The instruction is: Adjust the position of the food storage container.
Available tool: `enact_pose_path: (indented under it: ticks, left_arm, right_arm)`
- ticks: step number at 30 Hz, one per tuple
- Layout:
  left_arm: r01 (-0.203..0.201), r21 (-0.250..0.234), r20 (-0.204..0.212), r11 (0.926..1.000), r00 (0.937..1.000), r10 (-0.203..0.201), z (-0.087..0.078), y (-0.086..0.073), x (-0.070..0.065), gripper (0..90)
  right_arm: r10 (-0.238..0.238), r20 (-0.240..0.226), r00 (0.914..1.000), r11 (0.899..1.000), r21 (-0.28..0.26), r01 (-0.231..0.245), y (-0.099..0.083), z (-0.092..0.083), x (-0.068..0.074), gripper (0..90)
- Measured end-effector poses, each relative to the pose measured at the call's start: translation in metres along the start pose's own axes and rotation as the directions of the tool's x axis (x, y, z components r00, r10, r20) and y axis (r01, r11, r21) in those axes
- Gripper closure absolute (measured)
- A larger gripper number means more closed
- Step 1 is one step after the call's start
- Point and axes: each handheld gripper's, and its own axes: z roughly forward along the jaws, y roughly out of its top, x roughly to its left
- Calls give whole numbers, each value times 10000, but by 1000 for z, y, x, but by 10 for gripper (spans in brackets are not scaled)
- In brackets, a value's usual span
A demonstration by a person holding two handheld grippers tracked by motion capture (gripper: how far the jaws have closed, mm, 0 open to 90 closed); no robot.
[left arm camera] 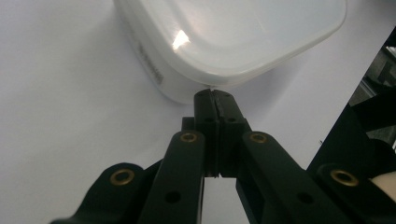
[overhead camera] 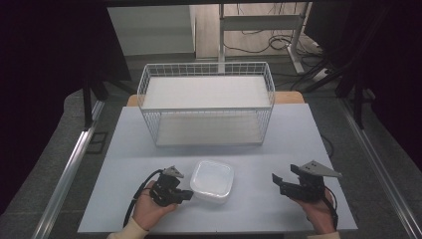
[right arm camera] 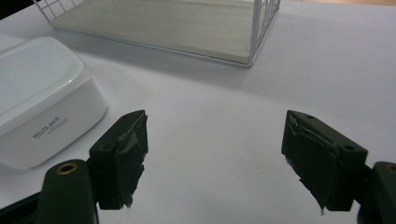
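Left hand-held gripper: I see its jaws pressed fully together, nothing between them. In the high view it sits at the near left of the counter, tips pointing right at the white container. In the left gripper view the closed tips come right up to the container's near lower edge, just under the lid rim; whether they actually touch it I cannot tell.

Right hand-held gripper: I see its jaws standing wide apart and empty. It rests at the near right of the counter, tips pointing left toward the container but well apart from it. In the right gripper view bare counter lies between the two black pads.

White container: a low, rounded-square plastic box with its lid on, sitting flat on the counter near the front edge, between my two grippers and much closer to the left one. In the right gripper view small dark lettering shows on its side wall; I cannot read it surely.

Wire basket: white, two-tiered, with pale boards as shelves, standing farther back on the counter, behind the container and apart from it.

Counter: pale grey-blue top.

Hands: my left hand and right hand grip the gripper bodies from the near edge.
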Motion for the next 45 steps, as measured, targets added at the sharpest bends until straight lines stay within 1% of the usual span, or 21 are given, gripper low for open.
enact_pose_path:
  ticks: [2,3,4,6,7,8,11,14,17,18,19,21,27,28,29,34,36,39,40,43,45]
  left_arm:
    - [-9,-66,-95,10000,10000,8,3,4,-1,895]
    - [-23,-188,-216,9998,9998,19,4,9,-1,896]
    - [-23,-188,-216,9998,9998,19,4,9,-1,897]
    - [-51,-273,-466,9996,9989,38,5,15,1,897]
    - [-10,-309,-512,9995,9987,-6,6,18,4,898]
    - [109,-283,-539,9995,9985,-124,9,23,9,897]
    - [332,-298,-616,9990,9975,-350,13,30,16,898]
    - [265,-255,-713,9993,9971,-282,14,34,20,898]
    - [422,-393,-723,9983,9964,-449,14,42,24,898]
    - [297,-346,-806,9990,9962,-324,14,47,26,898]
    - [297,-346,-806,9990,9962,-324,14,47,26,898]
    - [358,-371,-892,9987,9952,-390,17,56,28,898]
    - [378,-351,-917,9987,9949,-409,23,68,32,898]
    - [489,-426,-908,9979,9945,-526,25,70,32,898]
    - [464,-386,-958,9982,9941,-499,28,74,34,898]
    - [573,-511,-918,9970,9939,-618,34,81,37,898]
    - [510,-496,-931,9975,9941,-555,35,83,38,898]
    - [583,-576,-924,9966,9937,-634,38,86,37,898]
    - [534,-547,-905,9971,9942,-582,40,87,37,898]
    - [559,-598,-853,9966,9945,-609,39,86,38,898]
    - [499,-593,-862,9970,9948,-549,36,85,39,897]
  right_arm:
    - [21,7,10000,10000,-13,-21,0,0,0,230]
    - [-30,18,10000,10000,-36,30,0,0,0,230]
    - [-30,18,10000,10000,-36,30,0,0,0,230]
    - [-19,24,10000,10000,-11,19,0,0,0,230]
    - [26,6,10000,10000,-1,-26,0,0,0,230]
    - [48,18,10000,10000,48,-48,0,1,0,230]
    - [33,11,10000,10000,43,-33,0,1,0,230]
    - [57,-28,10000,10000,-3,-57,0,0,0,230]
    - [30,-37,10000,10000,41,-30,0,1,0,230]
    - [23,-42,10000,10000,56,-23,0,1,0,230]
    - [23,-42,10000,10000,56,-23,0,1,0,230]
    - [20,-44,10000,10000,39,-20,0,1,0,230]
    - [62,-16,10000,10000,-12,-62,0,0,-1,230]
    - [65,-17,10000,10000,-12,-65,0,0,-2,230]
    - [72,-28,10000,10000,0,-72,0,0,-2,230]
    - [47,-45,10000,10000,10,-46,0,1,-1,230]
    - [45,-48,10000,10000,11,-45,0,1,-1,230]
    - [32,-64,10000,10000,22,-32,0,1,-1,230]
    - [27,-64,10000,10000,22,-27,0,1,-1,230]
    - [27,-78,10000,10000,2,-27,0,1,-1,230]
    - [56,-90,9999,10000,-25,-56,0,0,-1,230]
